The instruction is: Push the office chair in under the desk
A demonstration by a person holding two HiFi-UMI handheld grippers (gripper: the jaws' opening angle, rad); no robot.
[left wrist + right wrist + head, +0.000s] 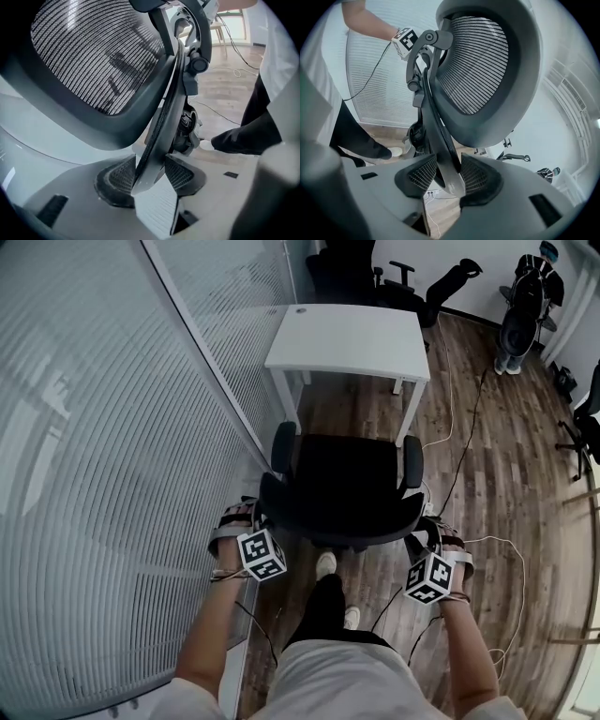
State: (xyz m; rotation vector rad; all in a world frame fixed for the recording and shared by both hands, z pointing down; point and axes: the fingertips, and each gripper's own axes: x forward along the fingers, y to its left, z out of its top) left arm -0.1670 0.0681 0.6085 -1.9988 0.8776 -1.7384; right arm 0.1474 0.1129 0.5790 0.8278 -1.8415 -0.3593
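A black office chair (pixel 342 486) stands on the wood floor just in front of a white desk (pixel 349 338), its backrest turned toward me and its seat facing the desk. My left gripper (pixel 251 517) is shut on the left edge of the backrest. The right gripper (pixel 429 532) is shut on the backrest's right edge. In the left gripper view the backrest frame (pixel 161 126) runs between the pads of the left gripper (pixel 149 180), with the mesh (pixel 93 61) above. In the right gripper view the right gripper (pixel 449 178) clamps the same frame (pixel 438 126).
A striped glass partition (pixel 112 474) runs along the left, close to the chair and desk. Cables (pixel 469 427) trail over the floor on the right. More black chairs (pixel 356 273) and a standing person (pixel 520 315) are at the back. My feet (pixel 326 566) are just behind the chair.
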